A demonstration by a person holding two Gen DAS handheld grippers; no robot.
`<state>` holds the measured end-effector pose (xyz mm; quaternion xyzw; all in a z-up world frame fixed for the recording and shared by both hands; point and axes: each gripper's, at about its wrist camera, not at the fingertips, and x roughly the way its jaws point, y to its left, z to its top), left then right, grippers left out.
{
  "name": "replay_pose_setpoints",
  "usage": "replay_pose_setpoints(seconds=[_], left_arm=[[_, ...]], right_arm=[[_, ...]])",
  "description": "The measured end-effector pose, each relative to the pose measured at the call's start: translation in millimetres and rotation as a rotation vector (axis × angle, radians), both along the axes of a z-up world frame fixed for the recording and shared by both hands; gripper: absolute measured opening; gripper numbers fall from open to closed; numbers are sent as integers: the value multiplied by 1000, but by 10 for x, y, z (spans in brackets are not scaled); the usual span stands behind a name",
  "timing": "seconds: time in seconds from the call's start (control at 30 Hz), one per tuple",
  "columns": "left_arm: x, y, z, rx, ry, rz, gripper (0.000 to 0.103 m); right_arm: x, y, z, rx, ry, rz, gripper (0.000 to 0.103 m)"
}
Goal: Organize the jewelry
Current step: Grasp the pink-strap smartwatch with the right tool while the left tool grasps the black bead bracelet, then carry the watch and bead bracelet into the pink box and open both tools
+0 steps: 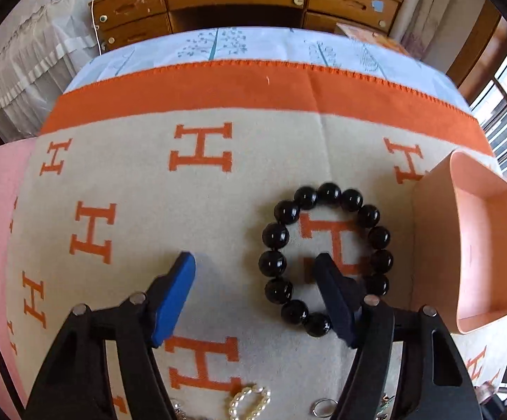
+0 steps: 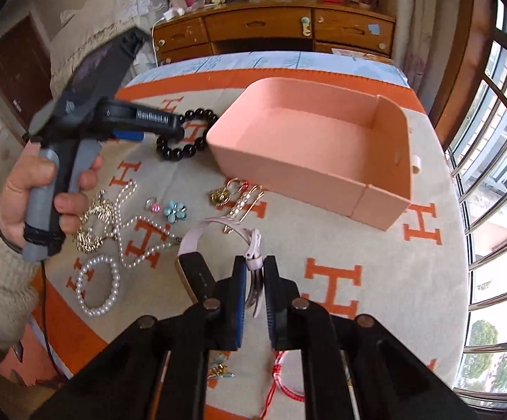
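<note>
The right gripper (image 2: 254,273) had its fingers pinching the watch (image 2: 218,245) by its pink strap, near the tray (image 2: 288,171). The left gripper (image 1: 255,266) stood spread over the bead bracelet (image 1: 323,255), one finger inside the ring (not pressing it), just left of the tray on the blanket (image 1: 131,175). Pearls (image 2: 97,287) lay nearer.

Black bead bracelet (image 1: 325,257), peach-pink box (image 2: 316,147), beige blanket (image 1: 239,189) with orange H pattern and border, white pearl bracelet (image 2: 97,285)
</note>
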<state>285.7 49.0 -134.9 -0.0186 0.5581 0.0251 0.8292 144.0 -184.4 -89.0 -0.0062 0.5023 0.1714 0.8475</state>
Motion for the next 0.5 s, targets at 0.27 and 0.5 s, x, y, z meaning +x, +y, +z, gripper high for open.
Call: replay_pose_setpoints(seconds=[0.27,0.5], left_arm=[[-136,-97,148,26,14,-49,13],[-481,-195,756,-16,-123,-66,13]], right_arm=[[244,-414,254,104,-76,-157,10],[771,-674,206,221,-73,-312,10]])
